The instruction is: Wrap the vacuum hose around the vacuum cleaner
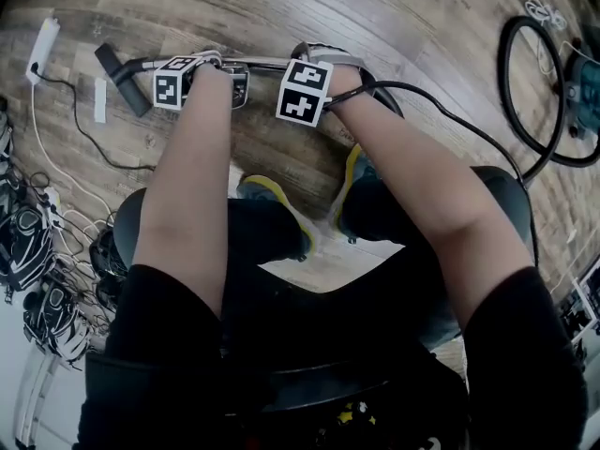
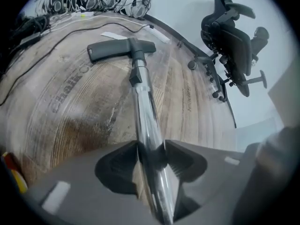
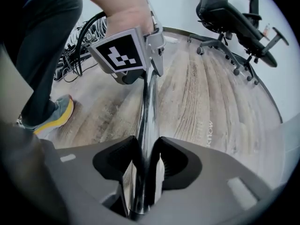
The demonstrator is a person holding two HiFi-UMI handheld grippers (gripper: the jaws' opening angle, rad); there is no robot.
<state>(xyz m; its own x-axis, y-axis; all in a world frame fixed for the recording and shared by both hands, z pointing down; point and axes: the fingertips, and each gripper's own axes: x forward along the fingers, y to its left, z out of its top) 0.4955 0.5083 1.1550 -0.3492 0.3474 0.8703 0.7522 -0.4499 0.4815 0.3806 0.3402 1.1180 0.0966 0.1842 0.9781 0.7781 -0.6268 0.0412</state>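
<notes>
A chrome vacuum tube point(image 1: 264, 62) runs across the wooden floor to a dark floor nozzle point(image 1: 120, 77) at the left. My left gripper point(image 1: 232, 81) is shut on the tube, whose chrome point(image 2: 143, 97) runs between its pads to the nozzle point(image 2: 119, 49). My right gripper point(image 1: 323, 57) grips the same tube point(image 3: 148, 111) further right, pads pressed on both sides point(image 3: 145, 161). The black hose point(image 1: 450, 120) leads right from there to a loop beside the teal vacuum cleaner point(image 1: 583, 92).
The person's shoes point(image 1: 274, 201) stand just below the tube. A white plug block point(image 1: 42, 45) with cable and several headsets point(image 1: 28, 251) lie at the left. A black office chair point(image 2: 229, 41) stands by the wall.
</notes>
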